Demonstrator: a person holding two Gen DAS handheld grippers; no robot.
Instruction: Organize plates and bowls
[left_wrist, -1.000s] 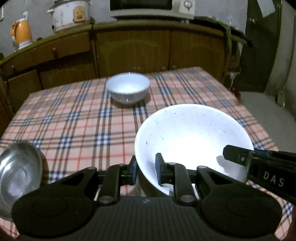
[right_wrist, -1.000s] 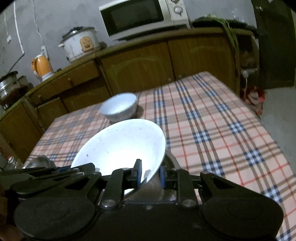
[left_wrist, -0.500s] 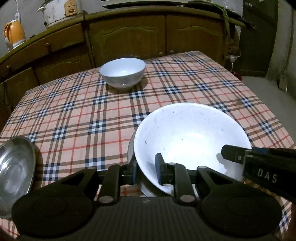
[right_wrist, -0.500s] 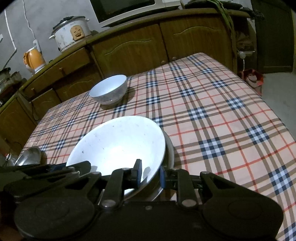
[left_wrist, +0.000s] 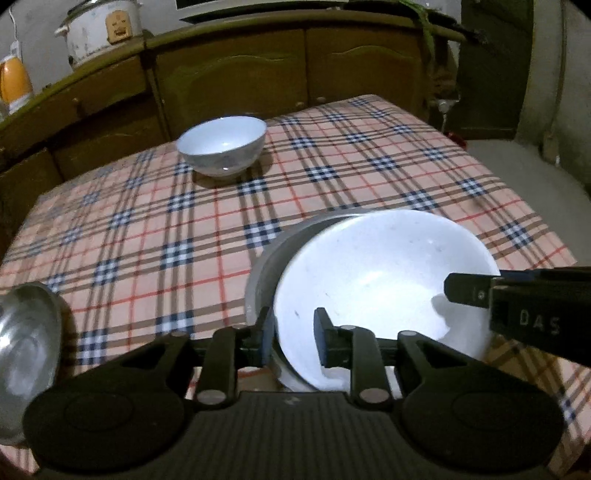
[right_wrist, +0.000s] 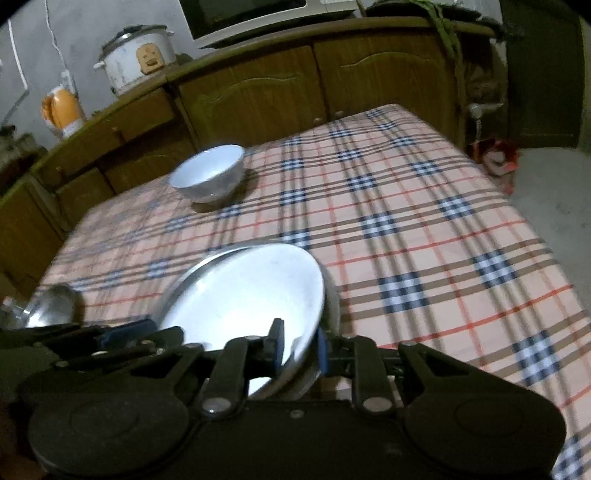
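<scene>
A large white bowl (left_wrist: 380, 291) sits tilted in a grey metal dish (left_wrist: 273, 258) near the table's front. My left gripper (left_wrist: 291, 338) is shut on the bowl's near-left rim. My right gripper (right_wrist: 299, 350) is shut on the same large white bowl (right_wrist: 247, 295) at its right rim; its black finger shows in the left wrist view (left_wrist: 476, 291). A small white bowl (left_wrist: 223, 146) stands upright far back on the table, also in the right wrist view (right_wrist: 208, 177). A steel bowl (left_wrist: 26, 350) sits at the front left.
The table carries a plaid cloth (left_wrist: 147, 229). Wooden cabinets (left_wrist: 236, 77) stand behind it, with a rice cooker (right_wrist: 136, 57) and an orange kettle (right_wrist: 61, 109) on top. The table's right edge drops to the floor (right_wrist: 546, 184).
The large bowl has been carried a little toward the small bowl, with both grippers still on its rim. More of the grey dish shows beneath it.
</scene>
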